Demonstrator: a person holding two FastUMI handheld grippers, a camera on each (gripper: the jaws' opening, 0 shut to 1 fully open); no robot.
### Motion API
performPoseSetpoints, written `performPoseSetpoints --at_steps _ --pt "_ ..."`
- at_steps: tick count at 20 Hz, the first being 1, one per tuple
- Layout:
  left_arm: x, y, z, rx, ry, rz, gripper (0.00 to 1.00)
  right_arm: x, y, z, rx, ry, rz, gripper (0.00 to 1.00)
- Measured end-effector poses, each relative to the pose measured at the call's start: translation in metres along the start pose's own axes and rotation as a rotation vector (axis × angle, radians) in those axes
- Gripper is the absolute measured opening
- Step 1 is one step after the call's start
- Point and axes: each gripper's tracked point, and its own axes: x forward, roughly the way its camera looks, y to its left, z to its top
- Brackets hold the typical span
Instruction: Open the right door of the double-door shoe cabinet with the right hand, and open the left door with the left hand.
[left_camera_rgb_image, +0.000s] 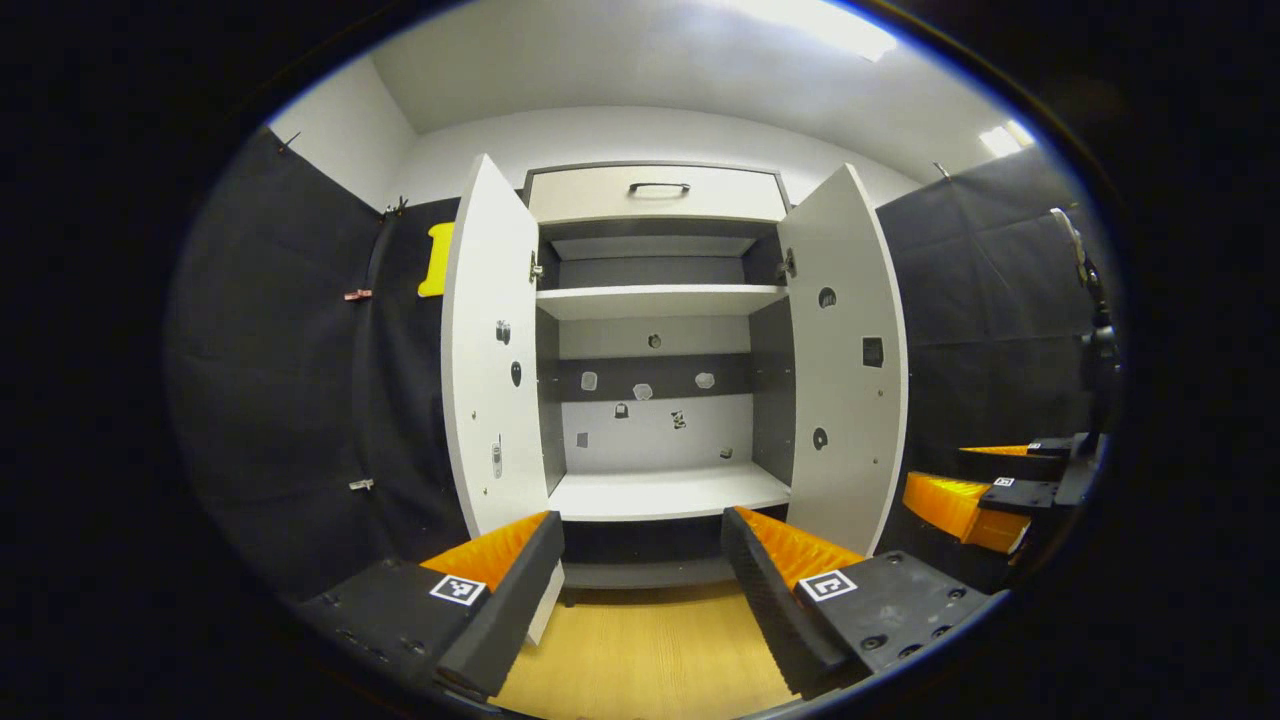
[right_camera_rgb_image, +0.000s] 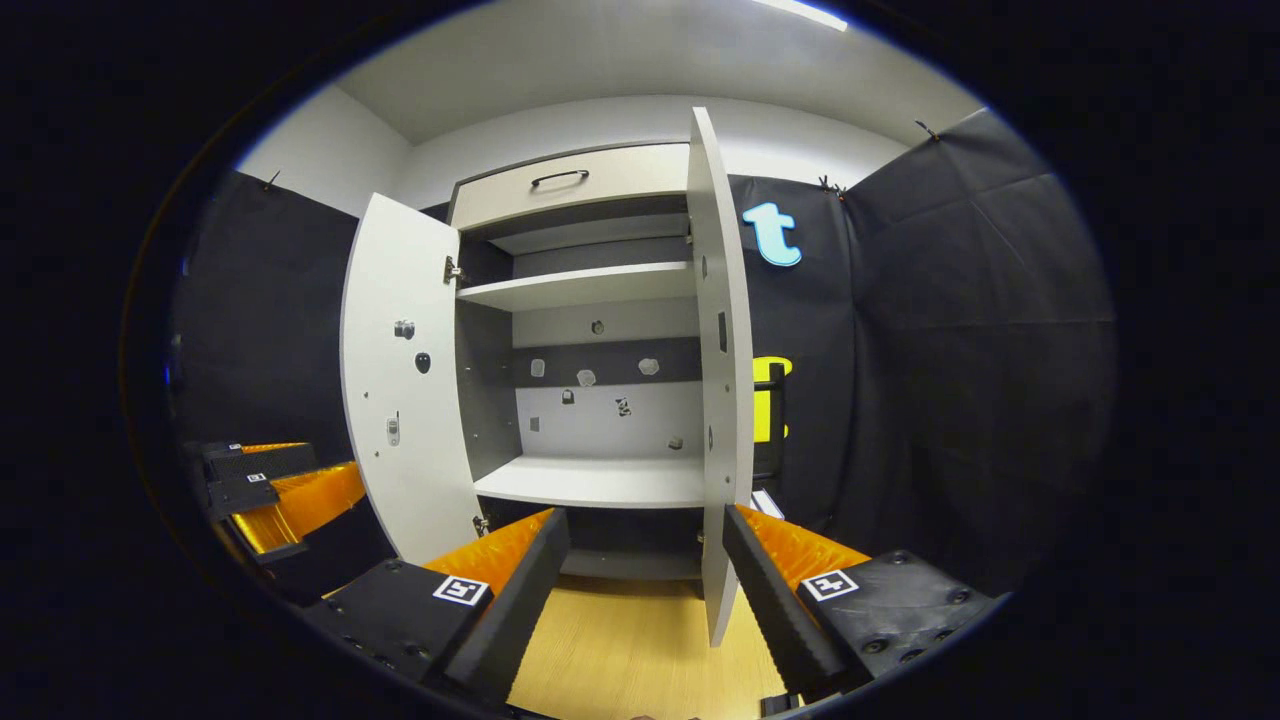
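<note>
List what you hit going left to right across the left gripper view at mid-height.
Booth wall → open left door → cabinet interior with its shelf → open right door → right gripper, at the far right edge.

The shoe cabinet stands at the far side with both doors swung wide. The left door angles out toward the left, the right door toward the right, each showing its pale inner face with small fittings. Above them sits a closed drawer with a dark handle. Inside, an upper shelf and a lower shelf lie bare. Near the bottom, the left gripper holds its two fingers spread apart over the wooden floor, gripping nothing; the left finger's tip lies in front of the left door's bottom corner. At the far right, the right gripper shows beside the right door, apart from it.
</note>
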Motion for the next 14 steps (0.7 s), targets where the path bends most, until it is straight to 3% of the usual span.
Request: performPoseSetpoints --at_steps 4,5,6,11,14 --pt "0.003 0.005 -0.003 0.029 -0.027 0.023 0.98 0.007 0.0 -0.007 -0.003 0.001 -0.011 0.98" --pt "0.005 0.009 -0.006 0.029 -0.028 0.031 0.98 0.01 0.0 -0.011 -0.008 0.008 -0.018 0.94" --pt "0.008 0.012 -0.009 0.019 -0.024 0.034 0.98 0.012 0.001 -0.016 -0.014 0.016 -0.025 0.98" --pt "0.021 0.029 -0.027 -0.018 -0.009 0.049 0.98 0.02 0.003 -0.033 -0.023 0.024 -0.058 0.98" --pt "0.027 0.037 -0.037 -0.011 0.013 0.046 0.98 0.017 0.009 -0.027 0.002 -0.028 -0.065 0.98"
